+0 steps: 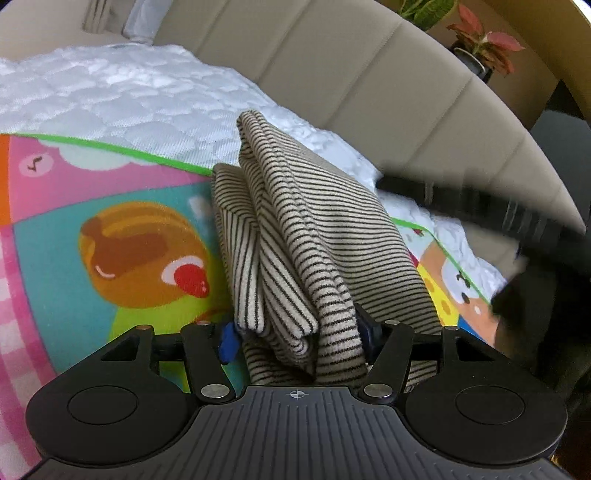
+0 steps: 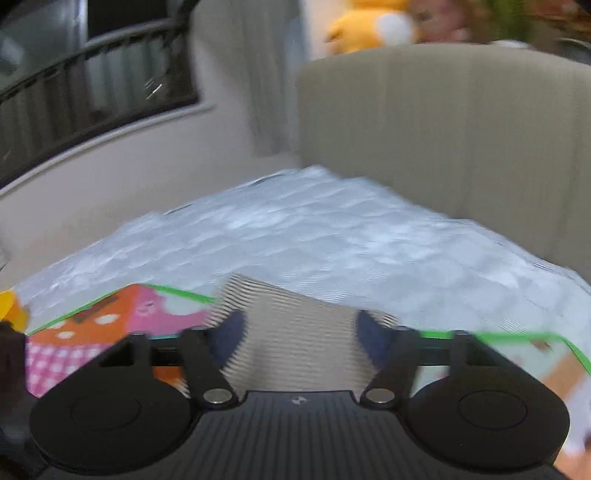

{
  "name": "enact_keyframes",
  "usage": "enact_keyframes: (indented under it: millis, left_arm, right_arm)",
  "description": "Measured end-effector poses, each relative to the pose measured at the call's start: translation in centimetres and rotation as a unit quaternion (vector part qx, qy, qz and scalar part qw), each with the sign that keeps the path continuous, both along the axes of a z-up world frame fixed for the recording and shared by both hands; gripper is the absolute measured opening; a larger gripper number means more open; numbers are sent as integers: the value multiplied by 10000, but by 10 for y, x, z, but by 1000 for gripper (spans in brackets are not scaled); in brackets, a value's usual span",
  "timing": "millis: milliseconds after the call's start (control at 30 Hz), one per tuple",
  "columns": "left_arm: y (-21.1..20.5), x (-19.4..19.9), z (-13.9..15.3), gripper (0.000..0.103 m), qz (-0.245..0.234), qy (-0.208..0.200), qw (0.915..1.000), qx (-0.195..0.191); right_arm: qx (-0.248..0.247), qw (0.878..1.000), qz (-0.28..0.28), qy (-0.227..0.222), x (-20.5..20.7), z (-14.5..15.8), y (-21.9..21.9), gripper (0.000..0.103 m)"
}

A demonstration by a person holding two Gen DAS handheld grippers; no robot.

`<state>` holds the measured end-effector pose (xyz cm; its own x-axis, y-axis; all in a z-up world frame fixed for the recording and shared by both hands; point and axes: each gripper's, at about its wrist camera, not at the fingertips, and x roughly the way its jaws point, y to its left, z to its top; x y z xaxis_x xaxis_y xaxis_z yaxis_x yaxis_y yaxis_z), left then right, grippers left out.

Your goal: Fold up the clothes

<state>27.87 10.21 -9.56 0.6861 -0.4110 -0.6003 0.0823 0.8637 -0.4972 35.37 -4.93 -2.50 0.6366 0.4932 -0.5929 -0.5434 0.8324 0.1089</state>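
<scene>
A beige garment with thin black stripes (image 1: 303, 236) lies folded in several layers on a colourful cartoon play mat (image 1: 122, 251). My left gripper (image 1: 299, 336) has its blue-padded fingers wide apart around the near edge of the folded stack, which fills the gap between them. In the blurred right wrist view the same striped garment (image 2: 295, 332) lies between the spread blue fingers of my right gripper (image 2: 299, 332). The right gripper (image 1: 517, 236) also shows as a dark blurred shape at the right of the left wrist view.
The mat lies on a white quilted mattress (image 1: 129, 96) (image 2: 332, 236). A beige padded headboard (image 1: 369, 74) (image 2: 461, 129) rises behind it. Potted plants (image 1: 480, 40) stand past the headboard. A yellow plush toy (image 2: 365, 26) sits above it, with a dark window (image 2: 92, 66) at left.
</scene>
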Motion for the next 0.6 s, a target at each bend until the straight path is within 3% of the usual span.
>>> enact_keyframes:
  millis: [133,200,300,400,467,600]
  left_arm:
    - [6,-2,2,65,-28,96,9998,-171]
    - [12,-4,3,65,-7,99,9997,-231]
    - [23,-8,10,65,136,19,9993,-334]
    - [31,-8,9,66,131,41,9990,-426]
    - [33,-6,6,65,109,139,9987,-481]
    - [33,-3,6,64,76,161,9990,-406]
  right_arm:
    - [-914,9938,339,543,32,-28,44,47]
    - [-1128,9916,344,538,40,-45,56,49]
    - [-945,9936,196,588,40,-37,52,50]
    - [-598,9970,6,493,25,-23,30,62]
    - [-210,9986,-183,460,3,-15,5,91]
    - [363,9937,-653,831,-40,-26,-49,92]
